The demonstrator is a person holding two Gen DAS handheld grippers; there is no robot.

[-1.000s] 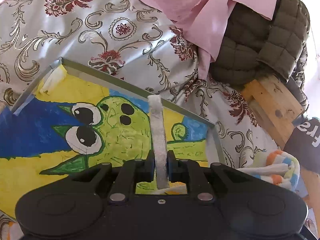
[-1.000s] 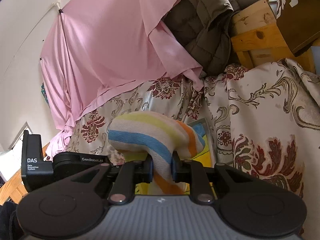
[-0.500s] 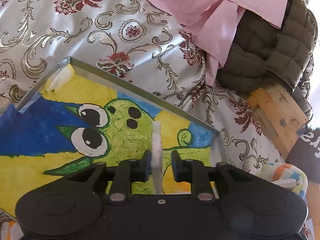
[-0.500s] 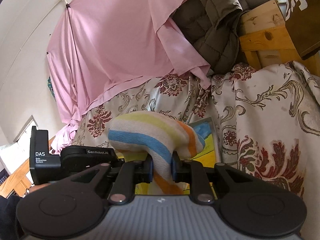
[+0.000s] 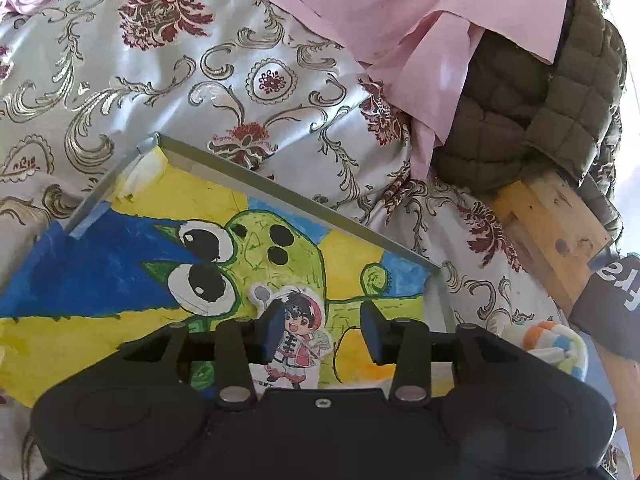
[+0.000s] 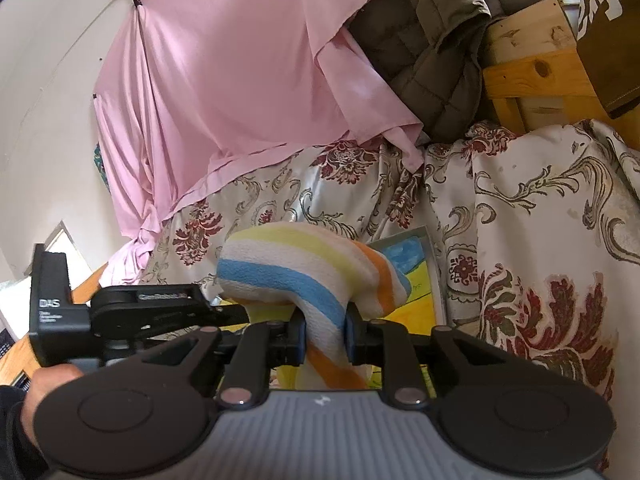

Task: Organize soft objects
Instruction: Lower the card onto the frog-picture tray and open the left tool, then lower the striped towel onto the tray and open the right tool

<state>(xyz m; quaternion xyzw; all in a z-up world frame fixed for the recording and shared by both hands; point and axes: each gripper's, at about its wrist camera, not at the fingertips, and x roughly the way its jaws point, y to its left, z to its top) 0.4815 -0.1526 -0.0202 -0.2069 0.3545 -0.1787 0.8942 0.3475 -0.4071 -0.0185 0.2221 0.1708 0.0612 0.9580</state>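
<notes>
Room: a pink sheet (image 6: 240, 92) hangs on the wall behind the painted tray (image 5: 120, 280); an olive quilted jacket (image 5: 532, 108) is heaped beside it.
Surface: floral brocade cloth (image 5: 192, 80) lies under the tray.
Done: a flat cartoon plush (image 5: 296, 344) lies in the tray; the left tool (image 5: 320, 332), jaws just spreading, stands apart from it.
Left: the right tool (image 6: 324, 338), pads easing, pinches a striped soft cloth (image 6: 296, 264) above the tray's edge, not yet placed.

Your right tongs' soft rolled cloth (image 6: 316, 276) is striped white, yellow, sky blue and orange. Below your left tongs, the framed painting (image 5: 120, 280) shows a green, black-spotted creature on yellow and blue. At upper left, the satin bedspread (image 5: 180, 72) carries maroon flowers and gold scrolls.
</notes>
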